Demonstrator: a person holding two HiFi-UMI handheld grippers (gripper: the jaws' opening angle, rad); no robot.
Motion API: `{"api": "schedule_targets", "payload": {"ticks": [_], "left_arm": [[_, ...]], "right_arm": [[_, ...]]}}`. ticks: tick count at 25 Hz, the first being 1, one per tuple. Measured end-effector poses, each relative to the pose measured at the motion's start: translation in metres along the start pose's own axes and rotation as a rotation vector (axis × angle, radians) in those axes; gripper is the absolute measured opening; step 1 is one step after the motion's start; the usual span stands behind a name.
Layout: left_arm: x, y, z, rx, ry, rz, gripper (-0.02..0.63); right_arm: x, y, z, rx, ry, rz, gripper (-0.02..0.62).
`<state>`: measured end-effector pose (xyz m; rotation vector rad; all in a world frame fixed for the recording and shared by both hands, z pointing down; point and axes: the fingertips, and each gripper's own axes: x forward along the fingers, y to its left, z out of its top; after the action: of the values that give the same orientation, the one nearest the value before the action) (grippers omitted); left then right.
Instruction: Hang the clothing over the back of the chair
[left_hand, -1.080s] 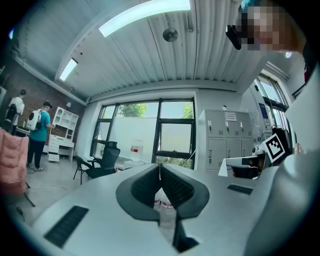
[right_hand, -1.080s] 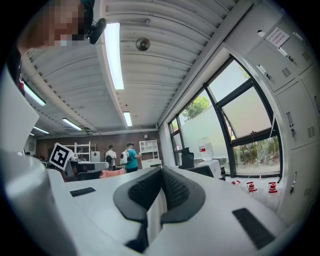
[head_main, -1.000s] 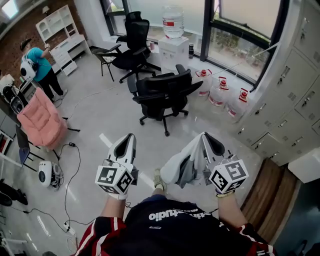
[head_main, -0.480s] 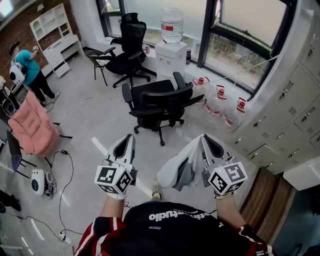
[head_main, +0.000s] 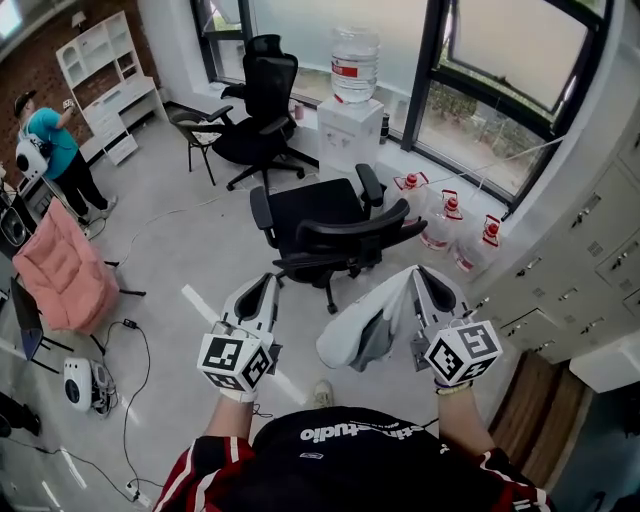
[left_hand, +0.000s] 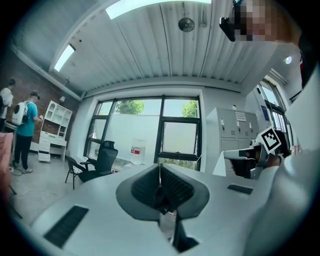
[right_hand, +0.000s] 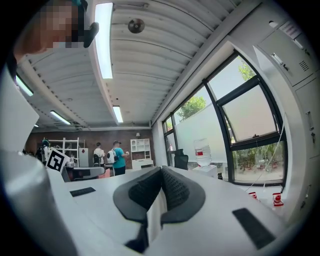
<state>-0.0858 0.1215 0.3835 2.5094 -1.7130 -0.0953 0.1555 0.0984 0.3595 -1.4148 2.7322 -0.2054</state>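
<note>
A black office chair (head_main: 330, 228) stands on the grey floor straight ahead of both grippers, its backrest (head_main: 352, 232) on the near side, facing me. My right gripper (head_main: 424, 278) is shut on a white and grey piece of clothing (head_main: 358, 338), which hangs down to its left in a bunch. In the right gripper view a strip of white cloth (right_hand: 153, 216) shows pinched between the pads of the right gripper (right_hand: 161, 176). My left gripper (head_main: 262, 290) is level beside it, shut, with nothing held; in its own view the left gripper (left_hand: 160, 176) has its pads together.
A second black chair (head_main: 258, 108) and a small folding chair (head_main: 195, 125) stand farther back. A water dispenser (head_main: 350, 125) and several water jugs (head_main: 440, 215) line the window wall. Lockers (head_main: 590, 250) are at right, a pink chair (head_main: 58, 265), floor cables (head_main: 130, 345) and a person (head_main: 50, 150) at left.
Both grippers have been carried forward with the clothing still in the right one. The black chair now lies closer, just beyond the fingertips. Neither gripper's jaws changed.
</note>
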Motion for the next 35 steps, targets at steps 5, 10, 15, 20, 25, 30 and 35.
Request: {"api": "schedule_targets", "payload": {"ticks": [5,10,15,20,25,30,35], "left_arm": [[0.024,0.046,0.007,-0.02,-0.014,-0.012,0.026],[0.04,0.08,0.006,-0.039,-0.019,-0.026,0.026],[0.053,0.093,0.007,-0.05,-0.023,-0.038,0.026],[0.066,0.097,0.002,-0.055,-0.015,-0.05,0.026],[0.081,0.101,-0.001,-0.061,-0.006,-0.043,0.026],[0.107,0.109,0.002,-0.052,-0.003,-0.025,0.026],[0.137,0.111,0.012,-0.038,-0.013,-0.023,0.026]], "right_arm": [[0.048,0.001,0.008,-0.013,-0.003,-0.028,0.015],[0.085,0.008,0.009,-0.024,0.002,-0.037,0.015],[0.105,0.007,0.009,-0.032,0.01,-0.037,0.015],[0.118,0.002,0.008,-0.038,0.012,-0.029,0.015],[0.134,-0.007,0.011,-0.041,0.013,-0.009,0.015],[0.156,-0.025,0.016,-0.04,0.005,0.011,0.015],[0.177,-0.048,0.02,-0.029,0.002,0.02,0.015]]}}
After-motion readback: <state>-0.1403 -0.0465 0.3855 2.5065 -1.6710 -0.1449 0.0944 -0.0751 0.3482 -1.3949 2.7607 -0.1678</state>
